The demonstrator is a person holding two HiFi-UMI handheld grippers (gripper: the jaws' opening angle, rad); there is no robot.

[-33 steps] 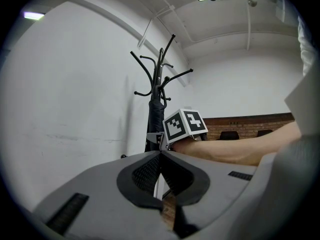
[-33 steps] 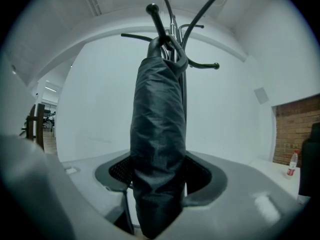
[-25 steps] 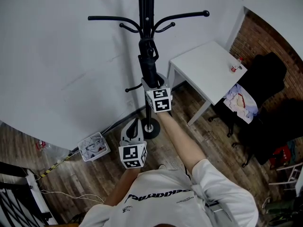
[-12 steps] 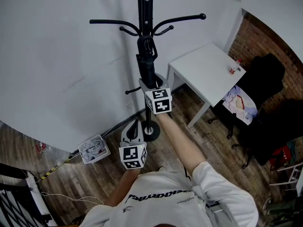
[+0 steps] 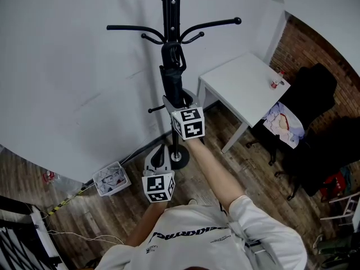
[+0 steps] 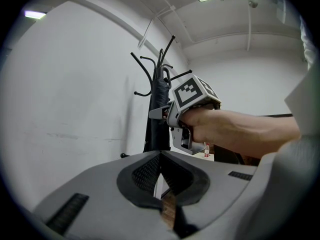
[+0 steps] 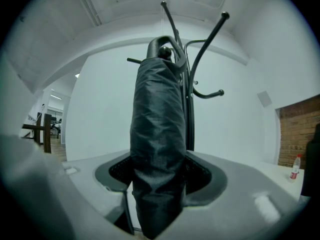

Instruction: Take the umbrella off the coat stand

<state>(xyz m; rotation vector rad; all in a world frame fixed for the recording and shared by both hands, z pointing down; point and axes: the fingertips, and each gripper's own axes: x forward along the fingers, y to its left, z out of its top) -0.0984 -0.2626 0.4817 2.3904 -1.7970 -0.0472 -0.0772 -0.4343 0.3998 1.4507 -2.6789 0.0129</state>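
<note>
Umbrella (image 7: 157,149), black and folded tight in its sleeve, stands upright between the jaws of the right gripper (image 5: 178,102), which are clamped on its lower body: the dark ribbed pads press the fabric from both sides, and its bottom end pokes out just below them. Its curved handle (image 7: 162,46) sits high up, close against the pole of the black coat stand (image 5: 171,4) and among the hooks; whether it bears on a hook cannot be made out. In the head view the umbrella hangs along the front of the pole, under the spread of upper hooks, with the right arm stretched out level toward it. The left gripper (image 6: 161,156) is held lower and nearer the body, well apart from the umbrella, its jaws brought together at the tips with nothing between them. To the right of the stand a white table (image 5: 242,86) stands against the white wall, a small bottle (image 5: 277,82) near its far edge
</note>
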